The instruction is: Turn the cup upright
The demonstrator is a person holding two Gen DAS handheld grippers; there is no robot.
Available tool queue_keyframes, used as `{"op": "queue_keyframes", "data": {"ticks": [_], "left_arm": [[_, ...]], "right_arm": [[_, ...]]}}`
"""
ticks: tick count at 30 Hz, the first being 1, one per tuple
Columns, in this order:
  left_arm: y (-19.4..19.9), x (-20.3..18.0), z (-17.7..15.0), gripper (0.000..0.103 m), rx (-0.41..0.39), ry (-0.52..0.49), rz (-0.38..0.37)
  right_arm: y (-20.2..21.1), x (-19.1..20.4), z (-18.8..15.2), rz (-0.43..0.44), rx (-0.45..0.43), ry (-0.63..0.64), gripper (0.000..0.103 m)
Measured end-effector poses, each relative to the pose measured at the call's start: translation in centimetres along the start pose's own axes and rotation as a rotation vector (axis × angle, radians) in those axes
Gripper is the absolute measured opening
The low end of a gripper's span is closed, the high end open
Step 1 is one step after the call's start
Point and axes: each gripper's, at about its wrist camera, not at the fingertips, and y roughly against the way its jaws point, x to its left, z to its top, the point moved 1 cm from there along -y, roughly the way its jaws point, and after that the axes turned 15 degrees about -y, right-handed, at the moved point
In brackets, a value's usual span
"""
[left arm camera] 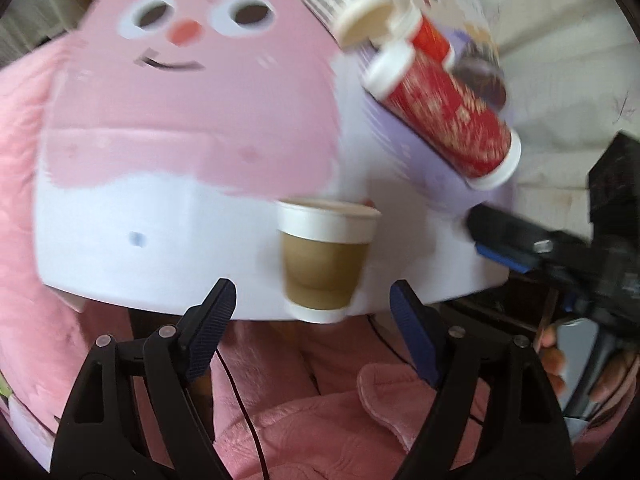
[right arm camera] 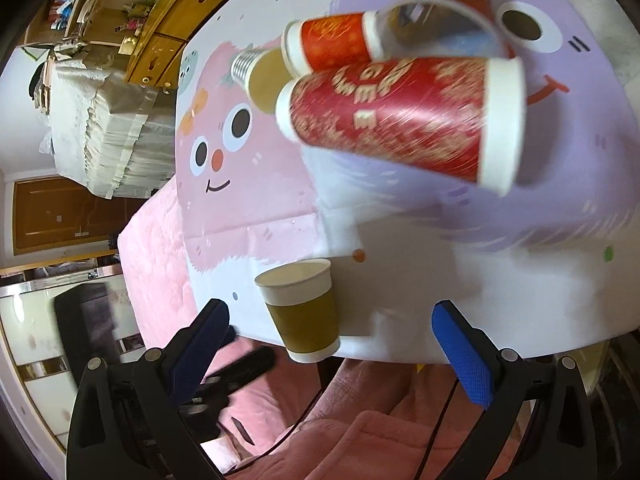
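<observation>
A brown paper cup with a white rim (left arm camera: 326, 258) stands upright, mouth up, at the near edge of the table (left arm camera: 160, 256); it also shows in the right wrist view (right arm camera: 302, 308). My left gripper (left arm camera: 312, 300) is open and empty, its fingers just short of the cup on either side. My right gripper (right arm camera: 332, 320) is open and empty, with the cup between and slightly beyond its fingertips. The right gripper's body (left arm camera: 560, 256) shows at the right of the left wrist view.
Several cups lie on their sides further back: a large red patterned cup (right arm camera: 400, 116), a smaller red cup (right arm camera: 332, 40), a striped cup (left arm camera: 340, 0) and a clear cup (right arm camera: 440, 24). The table carries a pink and purple cartoon cloth. A pink fleece lap (left arm camera: 320, 420) is below.
</observation>
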Motion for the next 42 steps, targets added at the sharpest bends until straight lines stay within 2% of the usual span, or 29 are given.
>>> {"op": "queue_keyframes", "data": {"ticks": [1, 4, 8, 15, 17, 19, 22, 25, 28, 32, 33, 36, 38, 42], "left_arm": [[0.8, 0.6, -0.3, 0.077, -0.027, 0.006, 0.033], [1.5, 2.7, -1.0, 0.077, -0.04, 0.032, 0.127], [1.7, 6.1, -1.8, 0.077, -0.062, 0.085, 0.153], [2.1, 8.8, -0.8, 0.077, -0.109, -0.089, 0.244], [3.0, 9.6, -0.5, 0.077, -0.117, -0.139, 0.235], [3.3, 9.4, -0.1, 0.077, -0.13, -0.186, 0.225], [5.4, 10.1, -0.1, 0.077, -0.152, -0.255, 0.231], [6.5, 10.0, 0.1, 0.077, -0.165, -0.306, 0.232], [6.7, 9.5, 0.7, 0.077, -0.177, -0.36, 0.238], [7.8, 9.1, 0.9, 0.077, -0.202, -0.416, 0.236], [8.0, 9.0, 0.9, 0.077, -0.21, -0.428, 0.235], [8.7, 9.0, 1.0, 0.077, -0.234, -0.442, 0.242], [9.2, 9.1, 1.2, 0.077, -0.253, -0.432, 0.235], [10.3, 9.4, 1.6, 0.077, -0.299, -0.401, 0.205]], "right_arm": [[-0.5, 0.4, -0.4, -0.007, -0.004, 0.001, 0.103], [-2.5, 1.7, -1.5, -0.028, -0.014, 0.012, 0.103], [-5.6, 3.8, -3.2, -0.088, -0.043, 0.046, 0.103], [-9.9, 5.5, -5.4, -0.235, -0.154, 0.081, 0.102], [-10.9, 5.5, -5.8, -0.266, -0.183, 0.088, 0.097], [-11.6, 5.4, -5.9, -0.269, -0.193, 0.092, 0.071], [-11.7, 5.5, -6.1, -0.254, -0.221, 0.086, 0.067], [-10.8, 5.9, -6.0, -0.221, -0.306, 0.088, 0.067], [-9.3, 6.5, -6.1, -0.176, -0.444, 0.128, 0.067], [-8.4, 6.9, -6.8, -0.141, -0.694, 0.232, 0.067], [-8.5, 6.9, -7.4, -0.129, -0.78, 0.269, 0.067], [-9.1, 6.2, -8.9, -0.095, -0.953, 0.358, 0.067], [-9.6, 6.0, -9.5, -0.116, -1.001, 0.394, 0.067], [-9.9, 5.4, -10.5, -0.097, -1.014, 0.362, 0.066]]}}
